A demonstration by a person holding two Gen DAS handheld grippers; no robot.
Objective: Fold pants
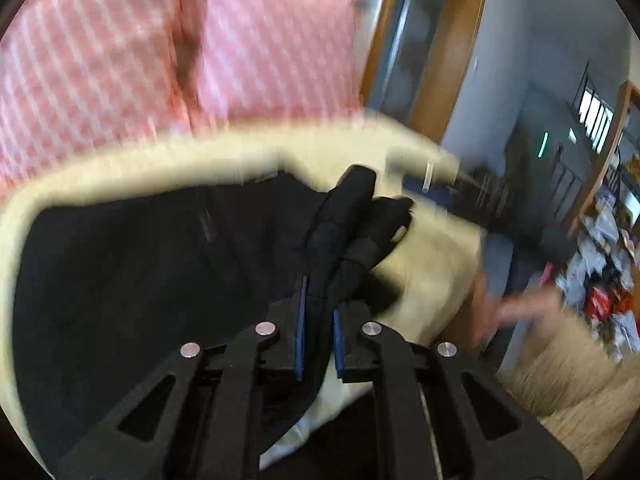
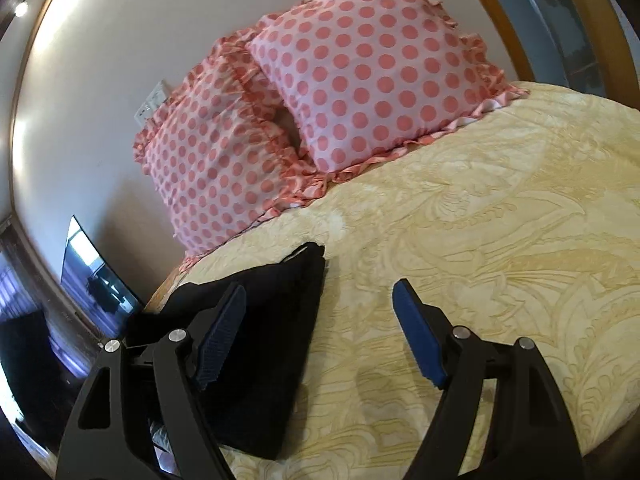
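The black pants [image 1: 140, 272] lie on the yellow bedspread [image 1: 432, 256]; the left wrist view is blurred. My left gripper [image 1: 318, 320] is shut on a bunched ridge of the pants' fabric [image 1: 344, 216], lifted off the bed. In the right wrist view the pants [image 2: 264, 360] lie in a flat folded stack at the left side of the bed. My right gripper [image 2: 320, 340] is open and empty just above the stack's right edge, its left finger [image 2: 220, 340] over the fabric and its right finger [image 2: 416, 336] over the bedspread [image 2: 500, 280].
Two pink polka-dot pillows [image 2: 360, 68] lean at the head of the bed by the wall. A dark screen [image 2: 96, 272] stands left of the bed. In the left wrist view a doorway [image 1: 424, 48], cluttered shelves [image 1: 608, 264] and a straw-coloured mat [image 1: 568, 376] lie to the right.
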